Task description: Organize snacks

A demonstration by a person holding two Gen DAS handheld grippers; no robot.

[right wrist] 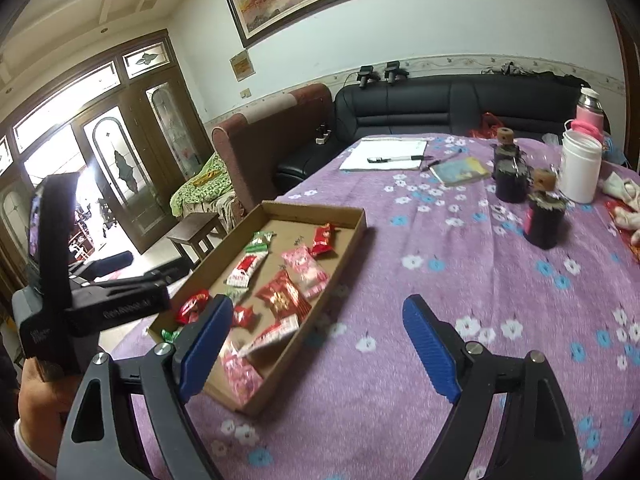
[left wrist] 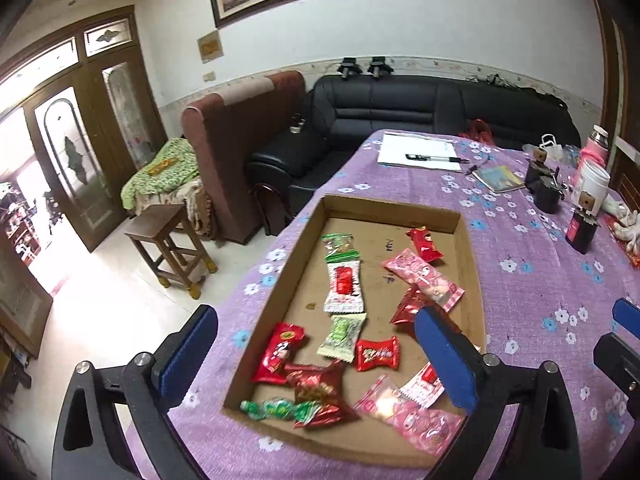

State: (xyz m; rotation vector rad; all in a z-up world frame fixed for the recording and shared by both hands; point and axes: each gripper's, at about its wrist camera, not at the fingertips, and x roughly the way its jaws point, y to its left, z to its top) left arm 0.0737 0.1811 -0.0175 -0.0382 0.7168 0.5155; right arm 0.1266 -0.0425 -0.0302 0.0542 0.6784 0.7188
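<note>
A shallow cardboard tray (left wrist: 384, 210) lies on the purple flowered tablecloth and holds several wrapped snacks: a white and red packet (left wrist: 343, 286), a pink packet (left wrist: 424, 278), a green candy (left wrist: 276, 408) and red ones. My left gripper (left wrist: 318, 356) is open and empty, raised over the near end of the tray. My right gripper (right wrist: 320, 344) is open and empty, above bare cloth just right of the tray (right wrist: 352, 224). The left tool's body (right wrist: 112, 300) shows at the left of the right wrist view.
At the table's far end lie white paper with a pen (left wrist: 434, 158), a booklet (left wrist: 498, 178), dark jars (left wrist: 546, 188), a white container (right wrist: 580, 168) and a pink flask (right wrist: 588, 116). A black sofa (left wrist: 400, 108), a brown armchair and a wooden stool (left wrist: 168, 244) stand beyond the table's left edge.
</note>
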